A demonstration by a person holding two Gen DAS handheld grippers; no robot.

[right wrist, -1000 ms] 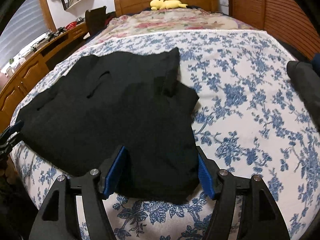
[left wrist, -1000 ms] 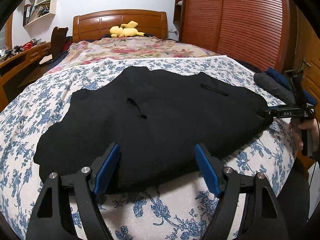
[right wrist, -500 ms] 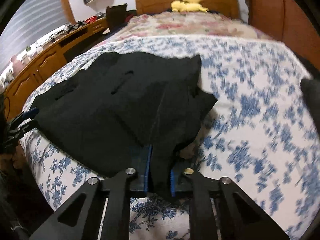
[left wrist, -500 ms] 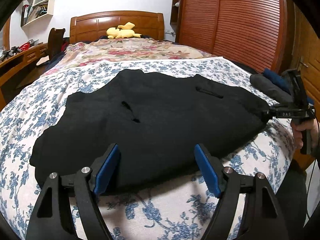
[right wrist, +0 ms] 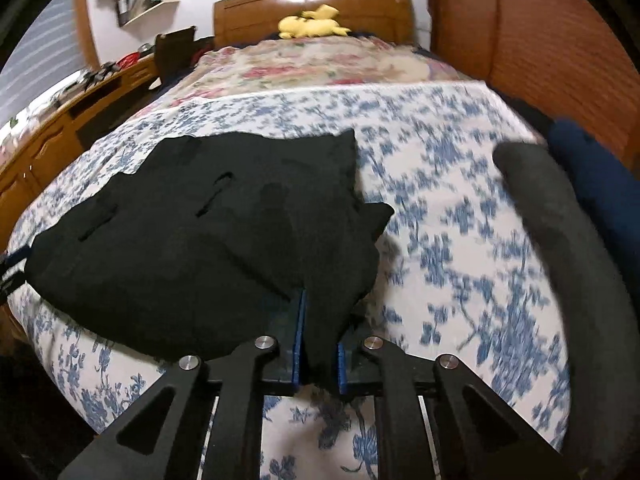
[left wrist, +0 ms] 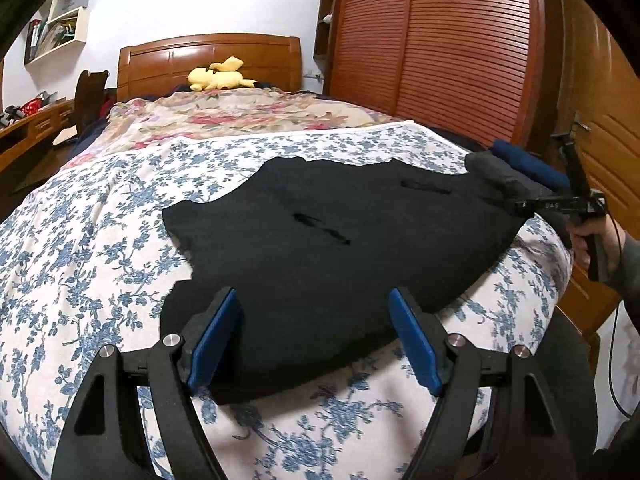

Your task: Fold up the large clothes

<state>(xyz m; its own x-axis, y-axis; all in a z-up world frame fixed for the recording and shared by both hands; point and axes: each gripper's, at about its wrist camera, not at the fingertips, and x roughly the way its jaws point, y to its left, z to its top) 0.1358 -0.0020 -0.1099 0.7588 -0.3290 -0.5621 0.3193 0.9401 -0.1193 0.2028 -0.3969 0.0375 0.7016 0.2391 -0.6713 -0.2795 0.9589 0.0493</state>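
Note:
A large black garment [left wrist: 328, 248] lies spread on the blue-flowered bedsheet [left wrist: 80, 248]; it also shows in the right wrist view [right wrist: 192, 248]. My left gripper [left wrist: 316, 340] is open, its blue pads straddling the garment's near edge without gripping it. My right gripper [right wrist: 318, 352] is shut on the garment's near right corner, with black cloth pinched between the blue pads. The right gripper also shows at the right of the left wrist view [left wrist: 524, 206], holding that corner.
Folded grey [right wrist: 560, 240] and navy [right wrist: 592, 176] clothes lie at the bed's right edge. A yellow plush toy [left wrist: 218, 78] sits by the wooden headboard. A slatted wardrobe [left wrist: 432, 48] stands on the right, a wooden desk [right wrist: 60, 136] on the left.
My right gripper closed on the garment's corner and has pulled it rightward. The garment's left side has shifted right across the sheet. My left gripper stayed open.

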